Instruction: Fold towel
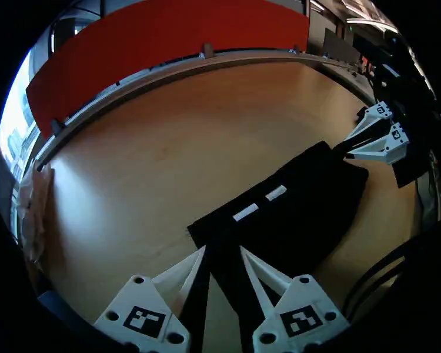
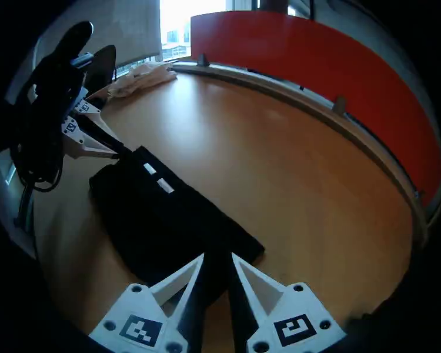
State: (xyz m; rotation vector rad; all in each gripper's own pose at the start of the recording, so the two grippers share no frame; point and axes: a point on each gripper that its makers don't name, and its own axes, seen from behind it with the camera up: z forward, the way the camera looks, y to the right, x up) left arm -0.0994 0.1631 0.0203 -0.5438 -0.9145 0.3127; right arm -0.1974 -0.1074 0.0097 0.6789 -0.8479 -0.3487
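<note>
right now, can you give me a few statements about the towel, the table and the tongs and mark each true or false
1. The towel is black. True.
2. It lies on a glass surface. False: the table is wooden.
3. The left tongs and the right tongs grip opposite ends of the towel. True.
4. The panel behind the table is blue. False: the partition is red.
5. Two white tags show on the towel. True.
</note>
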